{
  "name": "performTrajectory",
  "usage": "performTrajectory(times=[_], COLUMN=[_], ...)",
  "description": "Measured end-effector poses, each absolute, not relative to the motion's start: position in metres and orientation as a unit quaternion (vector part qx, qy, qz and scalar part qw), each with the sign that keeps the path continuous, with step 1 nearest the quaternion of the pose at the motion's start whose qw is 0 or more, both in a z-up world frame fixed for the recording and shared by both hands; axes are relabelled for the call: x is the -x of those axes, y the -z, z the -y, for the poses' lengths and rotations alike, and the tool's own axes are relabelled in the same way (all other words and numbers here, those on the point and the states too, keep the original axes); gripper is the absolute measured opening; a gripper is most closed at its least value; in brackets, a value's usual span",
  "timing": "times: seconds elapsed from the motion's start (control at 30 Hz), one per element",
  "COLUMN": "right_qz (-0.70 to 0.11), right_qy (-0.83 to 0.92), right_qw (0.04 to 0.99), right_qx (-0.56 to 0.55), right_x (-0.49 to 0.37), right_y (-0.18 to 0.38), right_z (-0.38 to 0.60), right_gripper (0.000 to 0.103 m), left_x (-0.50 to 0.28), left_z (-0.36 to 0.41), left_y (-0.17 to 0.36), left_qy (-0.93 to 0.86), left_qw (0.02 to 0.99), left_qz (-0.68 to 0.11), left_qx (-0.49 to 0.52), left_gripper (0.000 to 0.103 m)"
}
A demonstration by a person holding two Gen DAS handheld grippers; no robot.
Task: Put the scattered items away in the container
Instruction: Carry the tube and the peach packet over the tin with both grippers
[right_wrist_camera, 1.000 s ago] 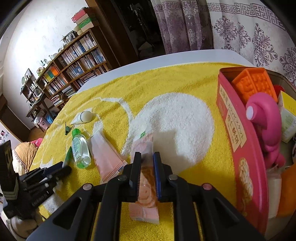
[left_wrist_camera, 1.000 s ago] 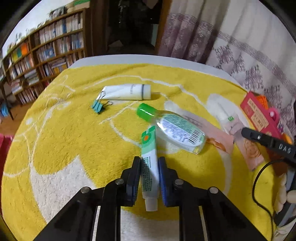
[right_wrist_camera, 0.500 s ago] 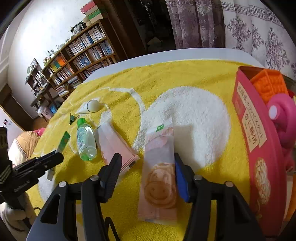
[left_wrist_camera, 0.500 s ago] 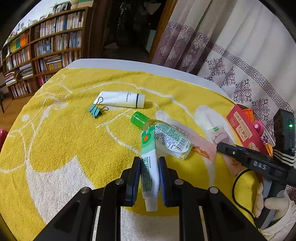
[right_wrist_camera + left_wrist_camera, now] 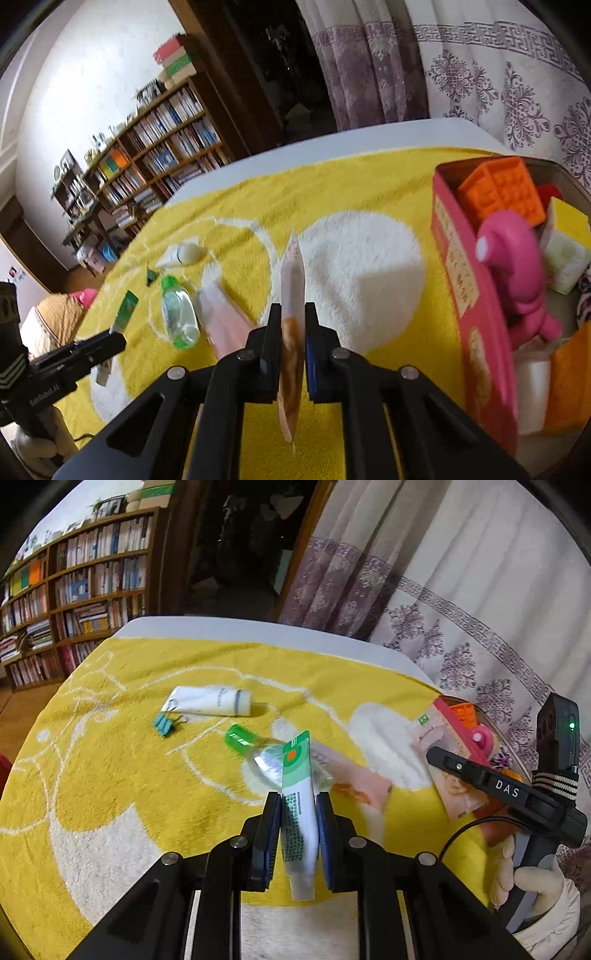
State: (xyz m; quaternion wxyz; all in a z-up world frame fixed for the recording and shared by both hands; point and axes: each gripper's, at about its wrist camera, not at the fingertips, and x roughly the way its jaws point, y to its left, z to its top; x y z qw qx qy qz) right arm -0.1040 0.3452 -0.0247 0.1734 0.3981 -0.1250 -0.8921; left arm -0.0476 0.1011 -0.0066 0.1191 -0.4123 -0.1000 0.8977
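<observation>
Left gripper (image 5: 297, 830) clamped on the green-and-white tube (image 5: 298, 812), which is lifted off the yellow towel (image 5: 110, 775), crimped end forward. Right gripper (image 5: 290, 341) clamped on a pink snack sachet (image 5: 291, 295) held edge-on, just left of the red container (image 5: 469, 295). The container already holds an orange block (image 5: 502, 192) and a pink toy (image 5: 517, 269). On the towel: clear bottle with green cap (image 5: 179, 310), a second pink sachet (image 5: 221, 314) touching it, plus — further back — a white tube (image 5: 210, 701) and teal binder clip (image 5: 164, 723).

Container (image 5: 476, 310) crowded, white towel patch (image 5: 365, 266) open
</observation>
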Motion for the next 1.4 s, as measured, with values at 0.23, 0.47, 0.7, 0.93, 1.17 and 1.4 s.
performTrajectory(times=[0.23,0.47,0.7,0.93,1.17,1.4], right_qz=[0.149,0.17,0.196,0.191,0.177,0.2], right_qy=[0.91,0.932,0.937,0.938,0.939,0.935], right_qw=[0.161,0.1,0.036,-0.014,-0.018,-0.011], right_qx=[-0.351,-0.303,-0.287,-0.29,-0.294,-0.294], right_x=[0.072,0.03,0.02,0.029,0.039,0.04], right_y=[-0.01,-0.041,-0.038,-0.02,-0.009,-0.001], right_z=[-0.381,-0.456,-0.512,-0.536,-0.535,-0.546], right_gripper=[0.011,0.011,0.011,0.011,0.011,0.014], left_x=[0.045,0.052,0.059,0.079,0.097,0.105], left_z=[-0.14,-0.199,-0.264,-0.324,-0.37,-0.382], left_y=[-0.015,-0.028,-0.037,-0.044,-0.037,-0.025], left_qy=[-0.9,-0.893,-0.882,-0.866,-0.855,-0.846], left_qw=[0.159,0.211,0.262,0.311,0.339,0.34], left_qz=[0.07,0.048,0.019,0.012,0.005,0.005], left_qx=[0.399,0.395,0.39,0.39,0.393,0.411], left_gripper=[0.02,0.02,0.02,0.02,0.021,0.021])
